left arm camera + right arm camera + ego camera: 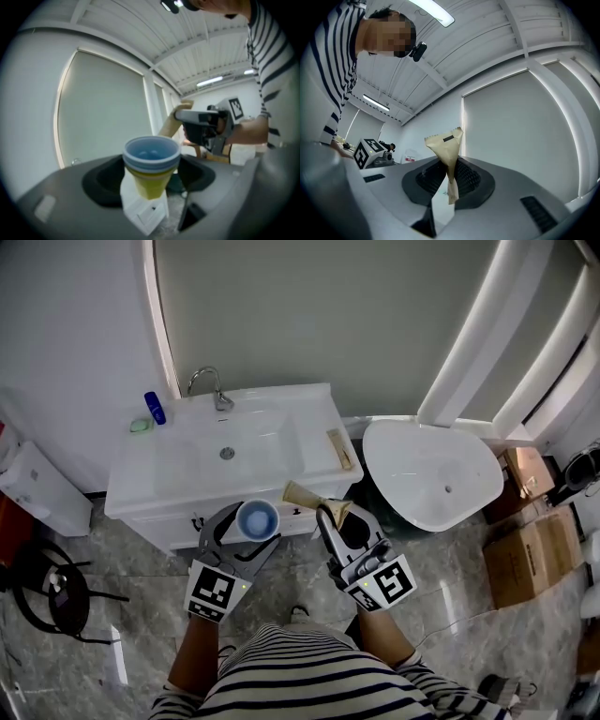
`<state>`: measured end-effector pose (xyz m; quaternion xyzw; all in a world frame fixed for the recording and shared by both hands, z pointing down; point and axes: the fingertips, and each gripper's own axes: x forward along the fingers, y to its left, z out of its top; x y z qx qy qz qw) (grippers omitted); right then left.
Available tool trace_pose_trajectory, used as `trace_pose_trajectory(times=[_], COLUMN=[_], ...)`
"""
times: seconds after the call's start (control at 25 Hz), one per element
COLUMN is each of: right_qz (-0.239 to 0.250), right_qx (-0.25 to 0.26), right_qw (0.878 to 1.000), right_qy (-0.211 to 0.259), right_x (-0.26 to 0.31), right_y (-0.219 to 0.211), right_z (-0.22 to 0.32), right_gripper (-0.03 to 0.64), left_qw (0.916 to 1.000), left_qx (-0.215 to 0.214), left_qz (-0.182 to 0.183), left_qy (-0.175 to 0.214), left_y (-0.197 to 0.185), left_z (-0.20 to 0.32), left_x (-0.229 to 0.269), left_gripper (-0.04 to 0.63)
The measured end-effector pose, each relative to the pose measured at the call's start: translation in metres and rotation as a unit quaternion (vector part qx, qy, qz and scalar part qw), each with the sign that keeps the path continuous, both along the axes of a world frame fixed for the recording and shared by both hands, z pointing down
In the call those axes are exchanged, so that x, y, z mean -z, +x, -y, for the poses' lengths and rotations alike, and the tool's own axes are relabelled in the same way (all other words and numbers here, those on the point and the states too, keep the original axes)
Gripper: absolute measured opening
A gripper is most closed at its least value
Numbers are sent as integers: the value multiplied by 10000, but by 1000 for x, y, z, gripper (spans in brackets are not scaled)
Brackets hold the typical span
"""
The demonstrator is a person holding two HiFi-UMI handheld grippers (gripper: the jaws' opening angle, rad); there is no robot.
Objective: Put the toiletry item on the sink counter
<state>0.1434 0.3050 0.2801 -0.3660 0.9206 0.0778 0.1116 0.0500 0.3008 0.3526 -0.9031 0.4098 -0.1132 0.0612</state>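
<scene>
Head view: white sink counter (pixel 319 423) bears a faucet (pixel 214 385), blue bottle (pixel 155 408), wooden strip (pixel 339 448) and a small green piece (pixel 141 426) too small to identify. White tub (pixel 431 474) stands just right, with cardboard boxes (pixel 530 559) partly cut off beyond.

Left gripper (pixel 244 535), jaws wide, clasps a blue-rimmed yellow cup (pixel 257 517), its inside plain blue. Right gripper (pixel 326 518), jaws nearly together, pinches a beige tube (pixel 302 494). Both items are held before the counter's front edge.

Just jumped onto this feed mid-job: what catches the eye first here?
Both hands are loaded, low in the head view: the left gripper clasps a blue-rimmed yellow cup, and the right gripper pinches a crumpled beige packet. Just beyond them stands the white sink counter, with a blue bottle and a small green item at its back left corner near the tap.
</scene>
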Motion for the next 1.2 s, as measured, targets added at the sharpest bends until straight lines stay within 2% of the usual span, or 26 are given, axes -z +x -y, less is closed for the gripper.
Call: trace_pose_trajectory(times=[0.28, 0.52, 0.88, 1.2], right_qz=[-85, -108, -245, -342], right_qx=[211, 298, 314, 201], right_qw=[9997, 9995, 9992, 9992], right_qy=[64, 77, 75, 45], right_x=[9, 7, -1, -2], right_y=[41, 53, 42, 14], right_z=[52, 86, 163, 276], right_gripper=[48, 48, 48, 48], left_qw=[9996, 9991, 9992, 9996], left_qx=[281, 405, 401, 274], left_qz=[-67, -61, -92, -106], left_qy=[49, 44, 17, -9], left_y=[38, 50, 43, 17], left_z=[52, 81, 164, 284], left_x=[6, 0, -12, -14], left_gripper=[353, 351, 351, 351])
